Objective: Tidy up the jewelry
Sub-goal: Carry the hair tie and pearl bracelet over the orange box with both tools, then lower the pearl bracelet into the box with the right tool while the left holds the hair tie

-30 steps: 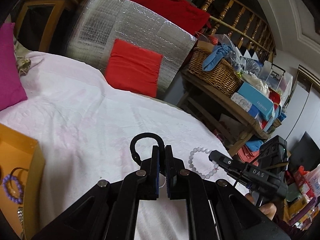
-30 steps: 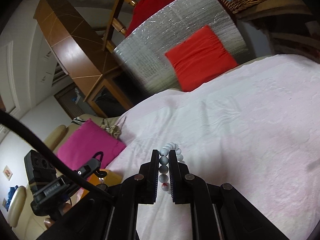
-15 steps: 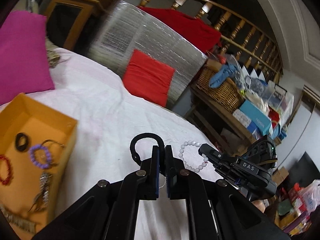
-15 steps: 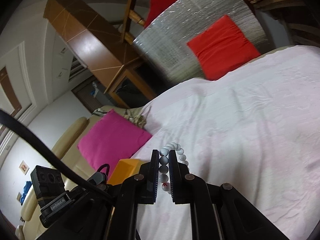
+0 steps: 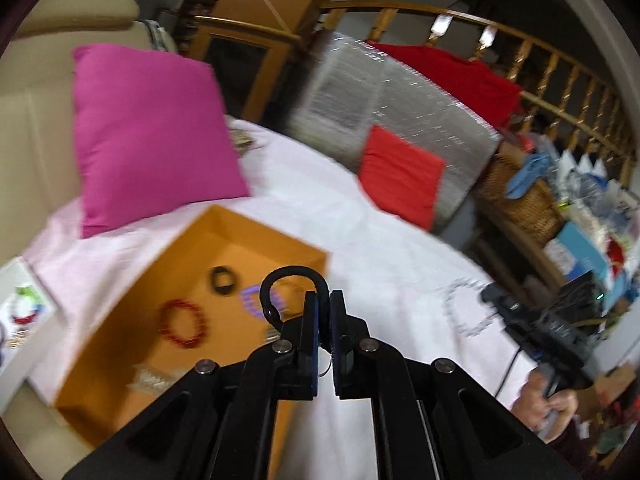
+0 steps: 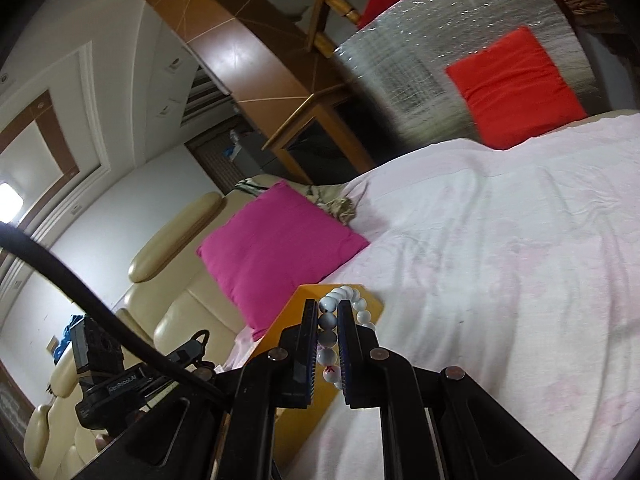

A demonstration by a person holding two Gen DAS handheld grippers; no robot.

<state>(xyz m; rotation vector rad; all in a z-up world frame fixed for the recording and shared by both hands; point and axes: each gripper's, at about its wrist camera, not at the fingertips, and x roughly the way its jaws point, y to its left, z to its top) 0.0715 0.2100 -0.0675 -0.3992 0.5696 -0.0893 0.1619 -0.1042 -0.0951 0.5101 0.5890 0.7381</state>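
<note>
Both tools are carrying pieces: left tool clamping a black ring, right tool clamping a white bead bracelet, orange box holding several already.

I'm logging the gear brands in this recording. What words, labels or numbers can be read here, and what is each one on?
"GenRobot.AI": small white print on a label on the left gripper's body, seen in the right wrist view.
White lettering on the right gripper's body: too blurred to read.
Print on the blue box on the shelf: too blurred to read.
Nothing else is legible.
</note>
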